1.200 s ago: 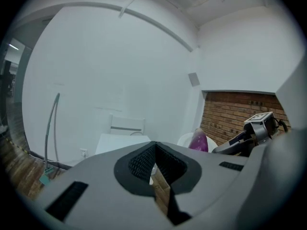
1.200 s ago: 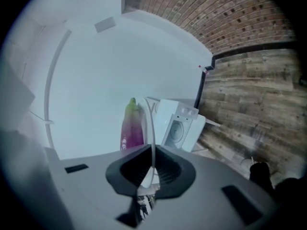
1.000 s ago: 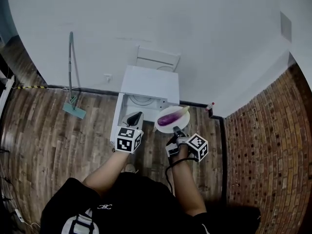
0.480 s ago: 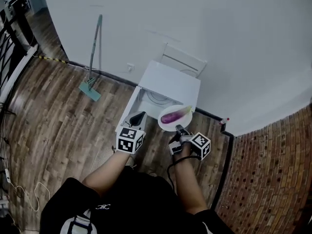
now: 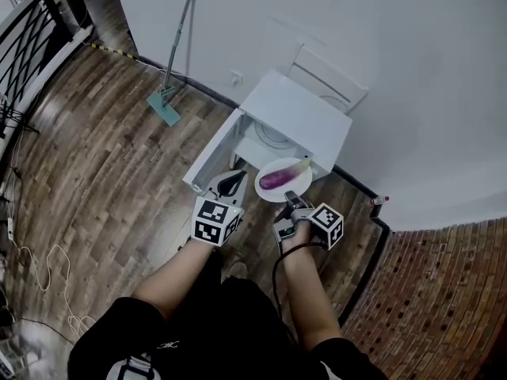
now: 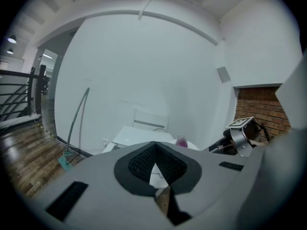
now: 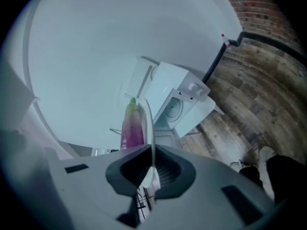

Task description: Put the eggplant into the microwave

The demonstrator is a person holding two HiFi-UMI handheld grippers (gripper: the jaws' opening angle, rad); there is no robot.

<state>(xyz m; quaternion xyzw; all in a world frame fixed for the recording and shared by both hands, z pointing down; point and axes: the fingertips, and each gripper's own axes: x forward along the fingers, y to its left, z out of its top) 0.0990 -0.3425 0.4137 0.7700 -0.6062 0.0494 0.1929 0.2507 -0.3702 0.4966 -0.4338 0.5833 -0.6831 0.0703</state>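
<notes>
A purple eggplant [image 5: 279,178] lies on a small white plate [image 5: 294,188], held in front of the white microwave [image 5: 297,121] that stands on the floor. Its door [image 5: 211,161] hangs open to the left, and the cavity with the turntable [image 5: 273,137] shows. My right gripper [image 5: 290,199] is shut on the plate's near rim. In the right gripper view the plate [image 7: 150,121] runs edge-on between the pads, the eggplant [image 7: 132,126] on its left. My left gripper [image 5: 231,182] hovers by the door's edge, jaws together and empty [image 6: 154,146].
A mop [image 5: 176,70] leans on the white wall at the left. A white frame [image 5: 331,73] stands behind the microwave. A brick wall [image 5: 432,291] closes the right side and a black railing [image 5: 32,30] the upper left. A cable [image 5: 43,264] lies on the wooden floor.
Both grippers have sunk toward the microwave, the right one still carrying the plate with the eggplant. The head view has swung, so the microwave now sits higher and more tilted.
</notes>
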